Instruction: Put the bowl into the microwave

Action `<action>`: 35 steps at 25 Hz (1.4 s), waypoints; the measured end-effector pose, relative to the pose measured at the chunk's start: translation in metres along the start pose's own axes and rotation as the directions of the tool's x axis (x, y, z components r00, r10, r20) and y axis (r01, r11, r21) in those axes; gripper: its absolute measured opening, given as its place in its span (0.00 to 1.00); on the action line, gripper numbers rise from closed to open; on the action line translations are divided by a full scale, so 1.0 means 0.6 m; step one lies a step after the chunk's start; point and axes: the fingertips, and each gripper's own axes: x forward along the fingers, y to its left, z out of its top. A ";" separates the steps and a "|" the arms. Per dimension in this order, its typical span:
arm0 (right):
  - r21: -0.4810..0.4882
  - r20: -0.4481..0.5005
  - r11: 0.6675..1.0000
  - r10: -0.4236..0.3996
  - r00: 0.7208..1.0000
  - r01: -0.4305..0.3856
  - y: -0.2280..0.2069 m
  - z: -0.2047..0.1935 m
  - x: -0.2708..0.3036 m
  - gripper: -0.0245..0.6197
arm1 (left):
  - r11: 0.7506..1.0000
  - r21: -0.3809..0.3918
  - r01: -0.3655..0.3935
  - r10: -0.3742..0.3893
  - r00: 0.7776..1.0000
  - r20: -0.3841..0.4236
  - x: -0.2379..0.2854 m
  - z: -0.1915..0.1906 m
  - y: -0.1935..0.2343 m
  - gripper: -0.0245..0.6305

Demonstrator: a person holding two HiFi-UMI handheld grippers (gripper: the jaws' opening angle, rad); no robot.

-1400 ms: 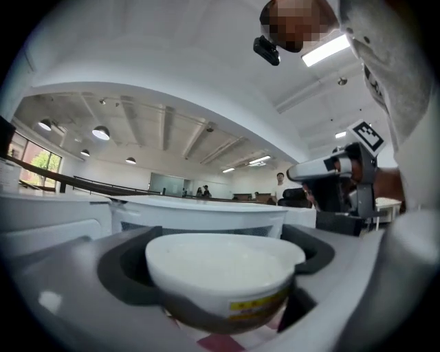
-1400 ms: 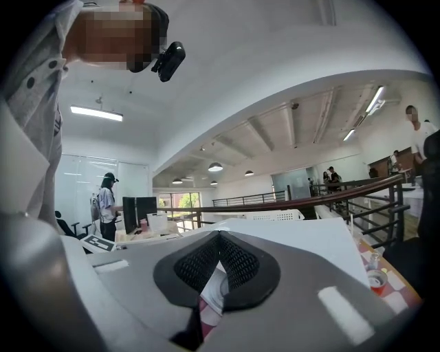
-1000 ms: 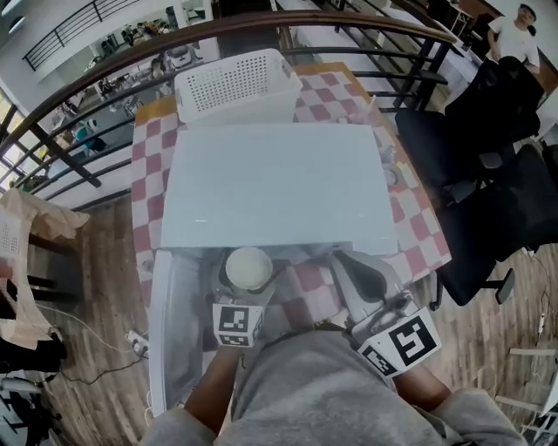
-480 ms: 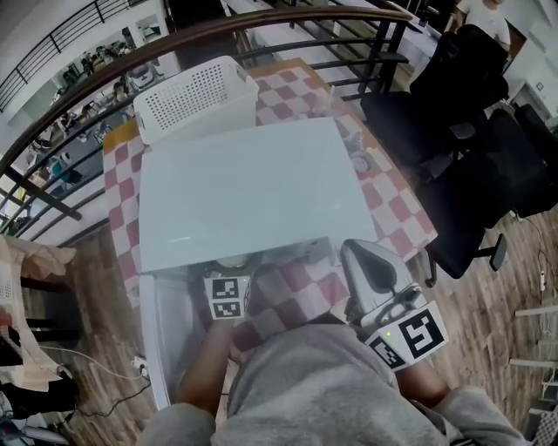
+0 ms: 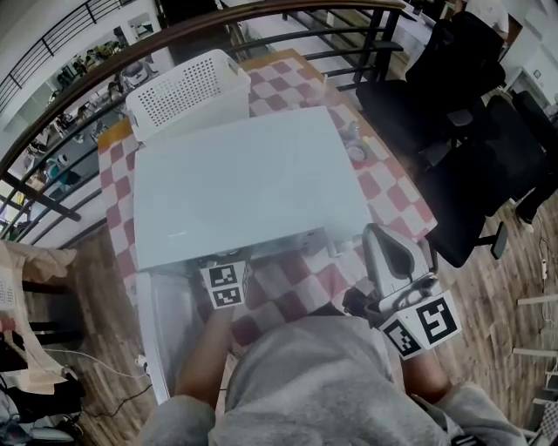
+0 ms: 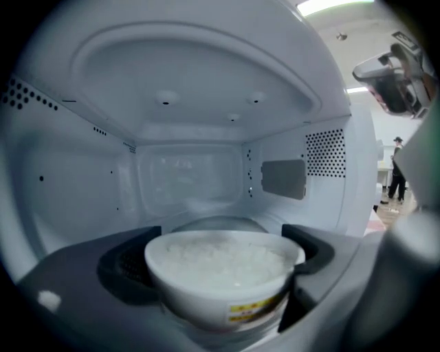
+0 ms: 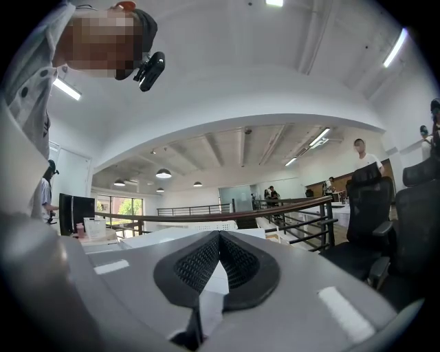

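A white bowl [image 6: 221, 283] of rice with a yellow label sits between the dark pads of my left gripper [image 6: 220, 258], which is shut on it. In the left gripper view the bowl hangs just above the floor of the white microwave cavity [image 6: 185, 172], in front of the glass turntable [image 6: 216, 223]. From the head view only the left gripper's marker cube [image 5: 222, 286] shows at the microwave [image 5: 244, 183] front; the bowl is hidden there. My right gripper [image 5: 394, 254] is held off to the right, outside the microwave. Its jaws are shut on nothing [image 7: 218, 239].
The microwave door [image 5: 167, 335] stands open at the left. A white perforated basket [image 5: 187, 91] stands behind the microwave on the red-checked tablecloth [image 5: 301, 279]. Black office chairs [image 5: 453, 113] are to the right and a dark railing [image 5: 261, 22] runs behind the table.
My left gripper has carried the bowl forward from in front of the microwave into the cavity, so it no longer shows in the head view. The right gripper stayed shut and drifted slightly right.
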 end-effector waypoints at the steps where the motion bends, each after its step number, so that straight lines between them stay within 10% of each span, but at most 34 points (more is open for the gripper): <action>1: 0.002 -0.001 1.000 0.001 1.000 -0.001 0.002 -0.001 0.000 0.03 | 1.000 0.004 -0.002 0.002 1.000 -0.010 0.001 -0.003 -0.001 0.86; 18: 0.000 -0.031 0.994 0.106 0.994 -0.106 0.040 -0.009 -0.001 0.03 | 0.998 0.019 0.054 -0.052 0.996 -0.073 -0.008 -0.018 -0.030 0.87; 35: 0.008 -0.060 0.954 0.301 0.952 -0.301 0.008 -0.008 0.019 0.03 | 0.981 -0.189 -0.050 0.079 0.986 0.147 -0.218 0.088 -0.074 0.89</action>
